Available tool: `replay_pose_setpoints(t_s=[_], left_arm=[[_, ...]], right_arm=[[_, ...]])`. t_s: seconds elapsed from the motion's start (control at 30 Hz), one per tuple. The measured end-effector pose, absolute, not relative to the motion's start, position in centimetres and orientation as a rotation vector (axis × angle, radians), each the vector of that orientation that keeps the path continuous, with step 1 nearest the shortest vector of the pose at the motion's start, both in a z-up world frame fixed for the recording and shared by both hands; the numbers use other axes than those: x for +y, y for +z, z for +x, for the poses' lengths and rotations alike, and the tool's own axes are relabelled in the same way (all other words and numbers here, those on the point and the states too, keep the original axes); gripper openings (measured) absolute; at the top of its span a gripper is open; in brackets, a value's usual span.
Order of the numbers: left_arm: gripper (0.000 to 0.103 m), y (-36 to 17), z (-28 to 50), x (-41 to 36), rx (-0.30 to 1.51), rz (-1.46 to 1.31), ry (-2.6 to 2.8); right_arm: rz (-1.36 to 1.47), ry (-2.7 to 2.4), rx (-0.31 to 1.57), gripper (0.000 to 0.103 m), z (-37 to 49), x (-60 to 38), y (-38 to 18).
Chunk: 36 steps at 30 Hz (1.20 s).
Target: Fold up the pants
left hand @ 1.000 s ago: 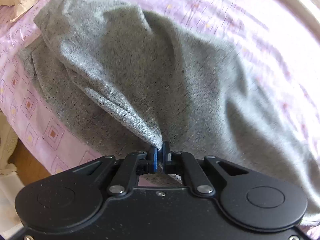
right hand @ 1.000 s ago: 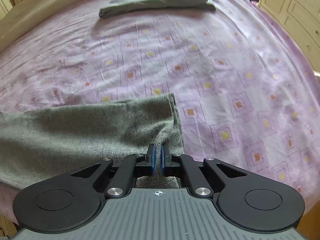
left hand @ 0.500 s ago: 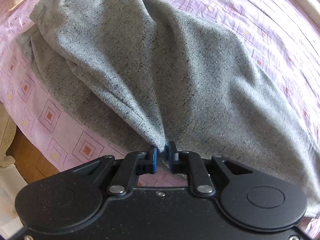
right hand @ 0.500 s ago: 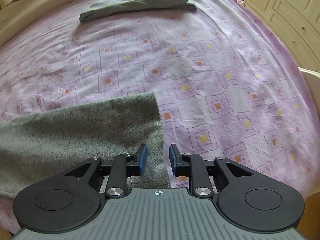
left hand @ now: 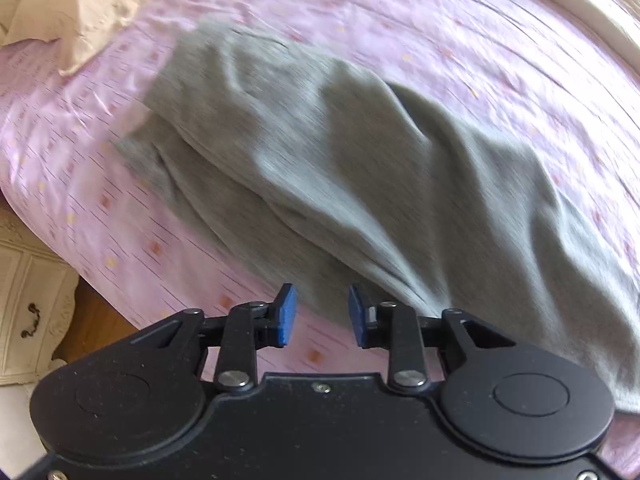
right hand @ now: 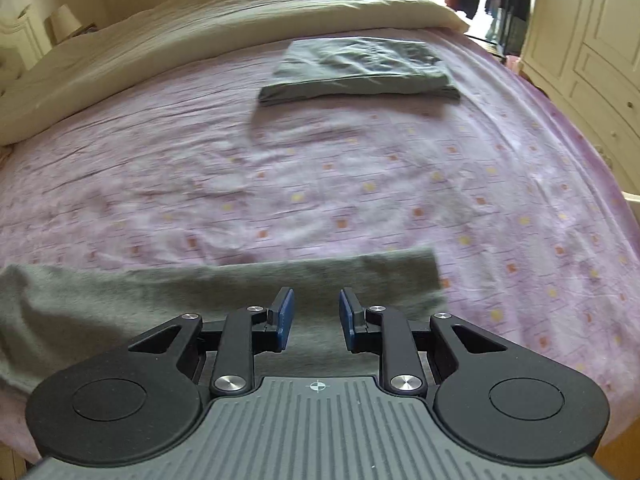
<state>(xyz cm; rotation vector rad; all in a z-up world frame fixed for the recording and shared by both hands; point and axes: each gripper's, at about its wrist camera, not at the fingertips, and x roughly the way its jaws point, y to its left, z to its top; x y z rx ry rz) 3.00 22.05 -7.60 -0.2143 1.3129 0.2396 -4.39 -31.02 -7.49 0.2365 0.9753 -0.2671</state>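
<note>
Pants (left hand: 360, 184) (unlabelled grey) lie below both empty, spread claws (left hand: 322, 316) (right hand: 316, 318).

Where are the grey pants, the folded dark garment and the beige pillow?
grey pants (left hand: 360, 168), left wrist view, middle of the rumpled fabric.
folded dark garment (right hand: 360, 70), right wrist view, its top face.
beige pillow (left hand: 76, 12), left wrist view, its middle.

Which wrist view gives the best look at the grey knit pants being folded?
The left wrist view: the grey knit pants fill most of it, rumpled folds visible despite motion blur, ahead of the open left gripper. The right wrist view shows only one flat strip around the open right gripper.
</note>
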Motion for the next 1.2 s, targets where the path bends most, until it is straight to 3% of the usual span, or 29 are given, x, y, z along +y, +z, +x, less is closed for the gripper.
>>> replay_pose_setpoints(t_s=[0.33,0.6,0.73,0.83,0.87,0.9,0.93,0.97,1.2], left_arm=[[0.06,-7.6,10.4,33.6,1.234,-0.115,0.214],[0.063,-11.0,15.7,37.1,1.28,0.038,0.096],[0.071,-12.9,17.3,36.5,1.342,0.055,0.038],[0.07,-13.9,18.0,35.7,1.381,0.068,0.027],[0.06,-14.1,18.0,35.6,1.382,0.058,0.014],[0.031,-14.0,18.1,35.6,1.387,0.02,-0.026],[0.012,-13.8,18.2,35.6,1.396,-0.033,-0.069],[0.002,-13.4,18.2,35.3,1.4,-0.057,-0.086],[0.001,-10.5,19.0,33.9,1.379,0.028,-0.131]], right_arm=[[0.189,0.051,1.06,0.025,-0.6,-9.7,-8.2],[0.125,0.267,1.115,0.028,2.8,4.3,-9.1],[0.008,0.352,1.145,0.028,4.2,9.5,-9.5],[-0.075,0.389,1.157,0.028,4.9,12.2,-10.0],[-0.103,0.396,1.157,0.029,5.2,12.9,-10.2],[-0.14,0.403,1.158,0.029,5.5,13.7,-10.5],[-0.174,0.415,1.159,0.029,5.7,14.6,-10.9],[-0.205,0.43,1.164,0.029,5.9,15.3,-11.3],[-0.504,0.509,1.126,0.031,5.0,19.6,-13.4]])
